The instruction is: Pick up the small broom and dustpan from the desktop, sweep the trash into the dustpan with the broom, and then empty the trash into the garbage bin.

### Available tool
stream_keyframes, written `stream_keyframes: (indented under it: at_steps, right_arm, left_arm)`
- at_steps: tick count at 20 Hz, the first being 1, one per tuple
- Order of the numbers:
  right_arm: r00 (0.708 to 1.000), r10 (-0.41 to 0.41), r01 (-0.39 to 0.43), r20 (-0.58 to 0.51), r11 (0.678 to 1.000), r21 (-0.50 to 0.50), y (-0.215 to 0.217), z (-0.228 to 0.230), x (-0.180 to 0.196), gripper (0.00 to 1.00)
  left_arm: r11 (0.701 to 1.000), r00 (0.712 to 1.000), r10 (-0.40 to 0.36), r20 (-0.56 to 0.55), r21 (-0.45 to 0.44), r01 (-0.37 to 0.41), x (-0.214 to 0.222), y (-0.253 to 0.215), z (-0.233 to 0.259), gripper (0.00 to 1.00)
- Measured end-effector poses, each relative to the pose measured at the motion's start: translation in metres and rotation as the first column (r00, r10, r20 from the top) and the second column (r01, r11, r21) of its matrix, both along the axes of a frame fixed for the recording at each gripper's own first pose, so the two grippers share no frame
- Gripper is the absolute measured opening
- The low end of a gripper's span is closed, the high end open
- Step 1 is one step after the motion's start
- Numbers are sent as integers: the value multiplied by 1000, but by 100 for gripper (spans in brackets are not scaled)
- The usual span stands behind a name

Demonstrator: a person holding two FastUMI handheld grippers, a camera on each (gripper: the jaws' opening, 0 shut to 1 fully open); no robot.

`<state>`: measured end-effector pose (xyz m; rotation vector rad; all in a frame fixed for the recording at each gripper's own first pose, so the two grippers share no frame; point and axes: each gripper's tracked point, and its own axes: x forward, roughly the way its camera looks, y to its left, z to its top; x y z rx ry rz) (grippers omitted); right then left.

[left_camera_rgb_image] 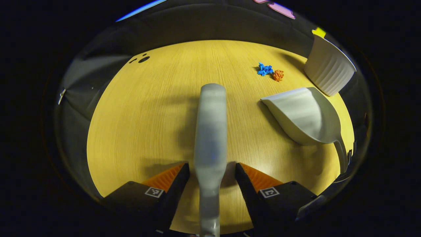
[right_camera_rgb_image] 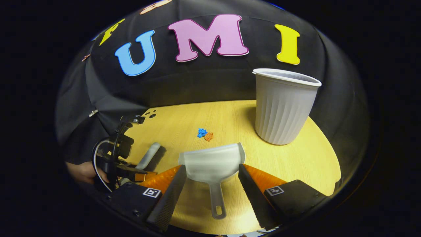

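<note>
Two sets of tongs over a pale wood-grain counter (right_camera_rgb_image: 296, 164), dark cloth walling the booth behind. Far left in the right gripper view, a hand holds the left tongs (right_camera_rgb_image: 136, 174) low beside the broom (right_camera_rgb_image: 148, 155). In the left gripper view those left tongs (left_camera_rgb_image: 212, 171) stand apart, the smooth grey rounded broom (left_camera_rgb_image: 210, 131) lying between them, untouched as far as I can tell. Moving right: crumpled blue scrap (left_camera_rgb_image: 264, 69) touching orange scrap (left_camera_rgb_image: 278, 75). Then the grey plastic dustpan (right_camera_rgb_image: 212, 163), scoop-shaped, its slotted handle between the right tongs (right_camera_rgb_image: 212, 179), spread wide, clear of it. Far right, the ribbed white garbage bin (right_camera_rgb_image: 283, 108) stands upright.
</note>
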<state>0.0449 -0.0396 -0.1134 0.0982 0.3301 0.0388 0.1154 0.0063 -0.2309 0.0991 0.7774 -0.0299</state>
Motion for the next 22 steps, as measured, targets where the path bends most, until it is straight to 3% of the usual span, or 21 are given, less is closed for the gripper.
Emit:
stream_keyframes:
  at_steps: [2,4,5,6,7,10,14,22]
  right_arm:
    - [1000,9,-9,-15,1000,2,3,-5,-2,99]
    - [999,18,-18,-28,1000,3,5,-8,-3,99]
    - [999,22,-22,-33,1000,3,6,-9,-3,99]
    - [999,27,-27,-39,1000,1,7,-10,-4,99]
    - [998,32,-32,-47,999,-1,7,-12,-4,99]
    - [993,58,-59,-101,998,-7,8,-26,-6,99]
    - [988,47,-44,-150,999,20,4,-34,-4,99]
    - [945,27,-28,-327,1000,2,-7,-80,4,99]
  left_arm:
    - [1000,1000,-16,7,6,16,0,-3,0,81]
    - [1000,1000,-6,21,2,6,2,-4,2,65]
    - [1000,999,2,34,-6,-2,2,-5,3,52]
    - [1000,999,15,43,-7,-15,1,-6,4,49]
    - [1000,999,22,49,-10,-22,2,-5,1,35]
    - [1000,998,8,69,-17,-7,3,-6,3,29]
    - [994,994,32,108,-109,-20,-5,-3,7,24]
    - [989,982,28,186,-149,0,-42,7,32,25]
